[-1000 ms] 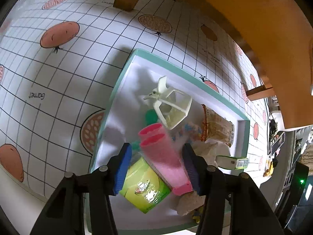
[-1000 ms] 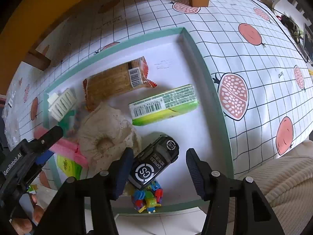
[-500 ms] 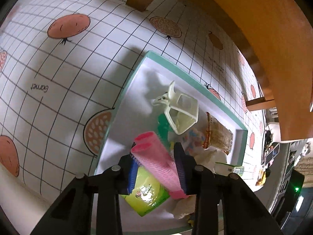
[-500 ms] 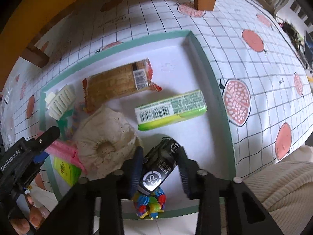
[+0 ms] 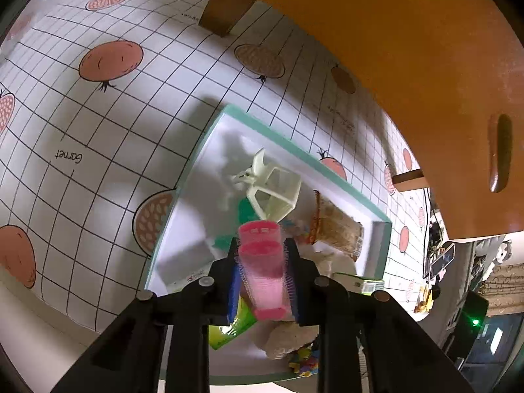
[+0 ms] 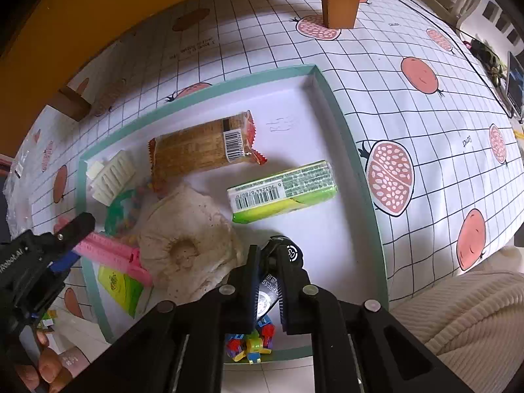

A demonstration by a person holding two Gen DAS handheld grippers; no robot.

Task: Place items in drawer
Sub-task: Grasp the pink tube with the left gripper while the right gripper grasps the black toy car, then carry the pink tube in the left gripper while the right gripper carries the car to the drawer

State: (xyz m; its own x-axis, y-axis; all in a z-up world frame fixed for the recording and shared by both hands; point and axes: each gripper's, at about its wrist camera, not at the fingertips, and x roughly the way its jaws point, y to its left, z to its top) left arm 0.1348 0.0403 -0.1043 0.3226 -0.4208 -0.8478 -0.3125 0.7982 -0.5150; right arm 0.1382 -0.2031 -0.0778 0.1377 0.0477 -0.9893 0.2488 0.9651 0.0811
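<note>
Tray (image 6: pixel 347 131), teal rim, white floor, on gridded fruit-print cloth (image 6: pixel 425 104) — holds wafer pack (image 6: pixel 196 150), green box (image 6: pixel 285 190), beige puff (image 6: pixel 186 245), cream clip (image 6: pixel 111 177), green sachet (image 6: pixel 119 286), toy bricks (image 6: pixel 250 347) at near edge. L gripper (image 5: pixel 262 281): jaws just closed, now clamped on pink rollers (image 5: pixel 262 262), which sit above tray's near-left part, over the sachet. R gripper (image 6: pixel 267 291): jaws just closed, pinching black pouch (image 6: pixel 278 268) w/ white ring logo, in tray just beside puff & above bricks — drawer not identifiable.
</note>
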